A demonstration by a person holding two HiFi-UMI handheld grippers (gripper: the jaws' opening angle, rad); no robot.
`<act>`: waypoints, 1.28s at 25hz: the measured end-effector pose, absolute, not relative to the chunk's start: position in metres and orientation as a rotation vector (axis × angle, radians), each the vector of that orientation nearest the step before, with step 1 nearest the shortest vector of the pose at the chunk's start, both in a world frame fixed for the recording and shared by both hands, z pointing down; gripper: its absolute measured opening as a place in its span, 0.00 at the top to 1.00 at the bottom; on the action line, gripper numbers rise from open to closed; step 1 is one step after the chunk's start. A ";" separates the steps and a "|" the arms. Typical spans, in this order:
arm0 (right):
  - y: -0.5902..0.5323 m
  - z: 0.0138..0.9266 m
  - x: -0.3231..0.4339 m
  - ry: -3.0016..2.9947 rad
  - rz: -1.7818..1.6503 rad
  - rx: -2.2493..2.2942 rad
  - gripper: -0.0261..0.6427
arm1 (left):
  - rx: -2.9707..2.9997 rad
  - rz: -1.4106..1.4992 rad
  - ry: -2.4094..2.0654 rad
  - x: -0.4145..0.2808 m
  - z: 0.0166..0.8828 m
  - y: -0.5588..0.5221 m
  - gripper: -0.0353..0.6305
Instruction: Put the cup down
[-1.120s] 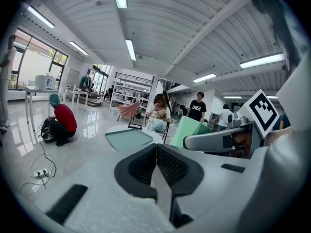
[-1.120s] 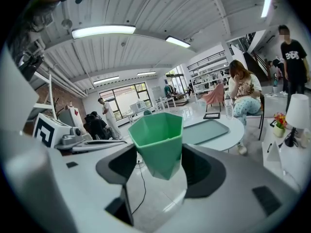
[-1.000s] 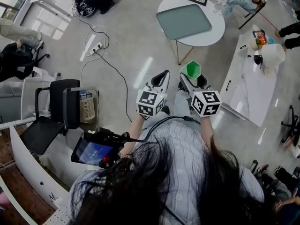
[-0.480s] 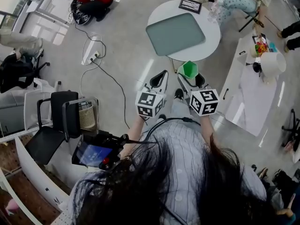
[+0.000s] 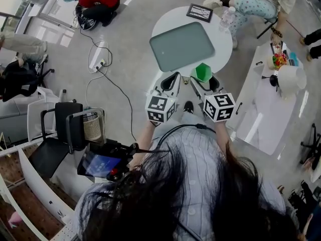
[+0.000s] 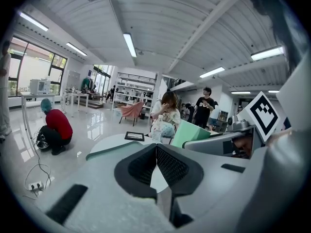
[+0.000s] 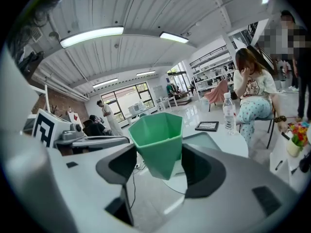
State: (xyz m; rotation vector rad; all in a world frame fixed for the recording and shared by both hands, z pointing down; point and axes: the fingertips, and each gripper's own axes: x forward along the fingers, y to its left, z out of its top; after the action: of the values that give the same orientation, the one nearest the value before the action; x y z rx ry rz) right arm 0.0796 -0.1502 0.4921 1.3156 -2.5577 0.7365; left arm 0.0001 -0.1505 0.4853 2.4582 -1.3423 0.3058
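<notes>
at far left a black chair (image 5: 62, 122) stands on the floor, with a power strip (image 5: 98, 60) and its cable beyond it. the left gripper (image 5: 172, 80) is held out in front of the person. its two fingers are pressed together with nothing between them, and its tip is at the near rim of the round table (image 5: 225, 44). a grey-green tray (image 5: 181, 45) lies flat on that table, and a framed card (image 5: 199, 12) and a clear bottle (image 5: 226, 18) sit at its far side. just right of the left gripper, the right gripper (image 5: 203, 82) has its fingers clamped on the lower half of a green cup (image 5: 203, 72), one on each side. the cup is upright, mouth up, held in the air by the table's near rim and resting on nothing. at far right stands a long white table (image 5: 271, 104).
</notes>
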 end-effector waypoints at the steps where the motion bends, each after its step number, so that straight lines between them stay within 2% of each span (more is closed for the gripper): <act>1: -0.155 0.494 0.082 -2.558 0.738 1.313 0.51 | 2.458 0.307 -1.345 0.002 0.486 -0.154 0.92; 15: -0.187 0.505 0.073 -2.544 0.778 1.264 0.51 | 2.424 0.336 -1.374 -0.011 0.487 -0.188 0.92; 32: -0.275 0.524 0.049 -2.456 0.827 1.384 0.51 | 2.482 0.383 -1.220 -0.031 0.497 -0.283 0.92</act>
State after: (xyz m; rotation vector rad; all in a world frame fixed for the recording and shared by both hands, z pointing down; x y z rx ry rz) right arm 0.0485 -0.2754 0.5239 1.3843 -2.4557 0.8271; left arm -0.0307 -0.2827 0.4974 2.4820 -1.2202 0.3827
